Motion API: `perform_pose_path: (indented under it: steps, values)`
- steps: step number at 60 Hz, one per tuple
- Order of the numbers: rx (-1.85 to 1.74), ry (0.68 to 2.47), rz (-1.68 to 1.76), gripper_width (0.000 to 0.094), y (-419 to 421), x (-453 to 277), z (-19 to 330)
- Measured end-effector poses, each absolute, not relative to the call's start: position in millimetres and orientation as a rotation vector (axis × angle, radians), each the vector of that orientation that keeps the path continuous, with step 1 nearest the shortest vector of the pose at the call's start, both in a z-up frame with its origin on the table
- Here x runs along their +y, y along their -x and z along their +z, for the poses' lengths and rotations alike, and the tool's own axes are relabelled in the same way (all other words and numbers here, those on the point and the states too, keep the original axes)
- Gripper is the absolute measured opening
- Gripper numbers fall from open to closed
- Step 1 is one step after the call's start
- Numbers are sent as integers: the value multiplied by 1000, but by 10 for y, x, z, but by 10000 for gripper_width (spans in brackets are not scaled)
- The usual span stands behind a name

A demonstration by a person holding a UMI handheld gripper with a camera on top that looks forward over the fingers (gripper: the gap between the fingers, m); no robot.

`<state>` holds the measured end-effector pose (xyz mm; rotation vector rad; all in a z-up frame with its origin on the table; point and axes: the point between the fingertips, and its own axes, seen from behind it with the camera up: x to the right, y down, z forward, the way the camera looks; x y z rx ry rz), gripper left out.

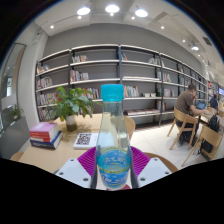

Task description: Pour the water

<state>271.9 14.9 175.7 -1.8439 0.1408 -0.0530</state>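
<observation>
A clear plastic water bottle (113, 140) with a light blue cap and a blue label stands upright between my two fingers, held above the wooden table (150, 140). It holds some water in its lower part. My gripper (112, 168) is shut on the bottle's lower body, with the purple pads (88, 158) pressing on both sides.
A stack of books (45, 135) and a potted plant (70, 103) are on the table to the left. A QR-code card (84, 139) lies behind the bottle. A person (186, 103) sits at a table on the right. Bookshelves (120, 75) line the back wall.
</observation>
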Motion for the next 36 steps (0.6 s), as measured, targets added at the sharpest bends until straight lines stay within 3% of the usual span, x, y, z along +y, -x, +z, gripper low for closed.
perform_pose_path:
  steps: [19,26,36]
  values:
    - [55,2000,-73,491,-2752,99,833]
    - [51,1934,-97,488,-2709,101,828]
    - [105,1941,-101,568,-2788,30,812]
